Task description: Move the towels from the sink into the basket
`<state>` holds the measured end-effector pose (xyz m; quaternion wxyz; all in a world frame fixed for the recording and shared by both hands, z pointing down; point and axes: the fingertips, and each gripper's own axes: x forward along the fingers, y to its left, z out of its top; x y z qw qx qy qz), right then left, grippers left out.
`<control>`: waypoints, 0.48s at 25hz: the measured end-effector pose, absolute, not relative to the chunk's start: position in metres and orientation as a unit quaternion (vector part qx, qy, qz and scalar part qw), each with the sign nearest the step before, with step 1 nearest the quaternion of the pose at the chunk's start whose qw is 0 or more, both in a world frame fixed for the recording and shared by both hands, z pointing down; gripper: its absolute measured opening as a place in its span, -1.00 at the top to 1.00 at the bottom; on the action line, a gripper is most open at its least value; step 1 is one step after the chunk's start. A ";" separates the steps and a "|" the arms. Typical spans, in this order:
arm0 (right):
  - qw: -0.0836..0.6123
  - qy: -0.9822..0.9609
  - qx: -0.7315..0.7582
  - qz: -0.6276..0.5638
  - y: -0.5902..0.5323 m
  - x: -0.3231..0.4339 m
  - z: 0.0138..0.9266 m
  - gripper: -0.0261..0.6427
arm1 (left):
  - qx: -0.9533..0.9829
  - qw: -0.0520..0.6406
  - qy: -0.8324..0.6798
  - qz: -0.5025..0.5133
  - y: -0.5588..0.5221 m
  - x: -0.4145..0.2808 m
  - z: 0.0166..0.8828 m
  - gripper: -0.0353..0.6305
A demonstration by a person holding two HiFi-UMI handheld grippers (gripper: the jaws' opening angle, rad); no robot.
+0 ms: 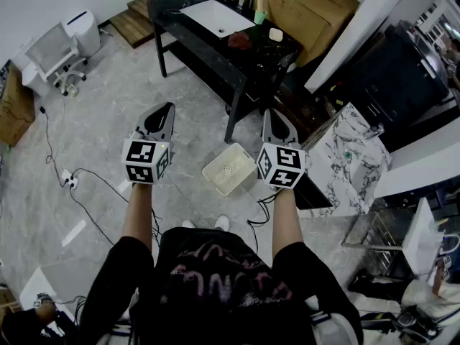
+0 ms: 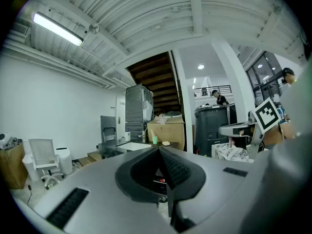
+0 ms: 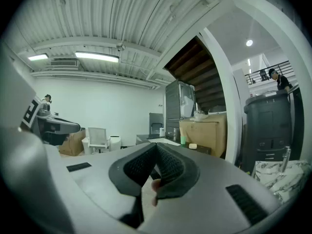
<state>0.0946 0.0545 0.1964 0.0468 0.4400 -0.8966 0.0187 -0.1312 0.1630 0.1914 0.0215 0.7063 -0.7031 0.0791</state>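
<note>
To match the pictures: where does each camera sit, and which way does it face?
Head view: on the person's head, facing steeply down at the white perforated plastic basket on the floor; both forearms show.
Left gripper view: on the left gripper, facing level along its shut jaws.
Right gripper view: on the right gripper, likewise.
All share the black table with white sink.

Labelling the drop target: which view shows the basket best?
Head view. The white basket sits on the floor just ahead of the person, seen from above with its open top and perforated bottom showing. Neither the left gripper view nor the right gripper view shows it: both look roughly level across the room, above the floor.
</note>
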 end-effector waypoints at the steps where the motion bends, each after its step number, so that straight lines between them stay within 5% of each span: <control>1: 0.048 -0.897 0.439 0.017 0.054 0.094 0.197 0.88 | 0.706 0.022 -0.704 0.079 0.163 -0.131 0.192 0.85; 12: 0.049 -0.902 0.429 0.018 0.042 0.099 0.204 0.88 | 0.699 0.031 -0.709 0.088 0.155 -0.124 0.200 0.85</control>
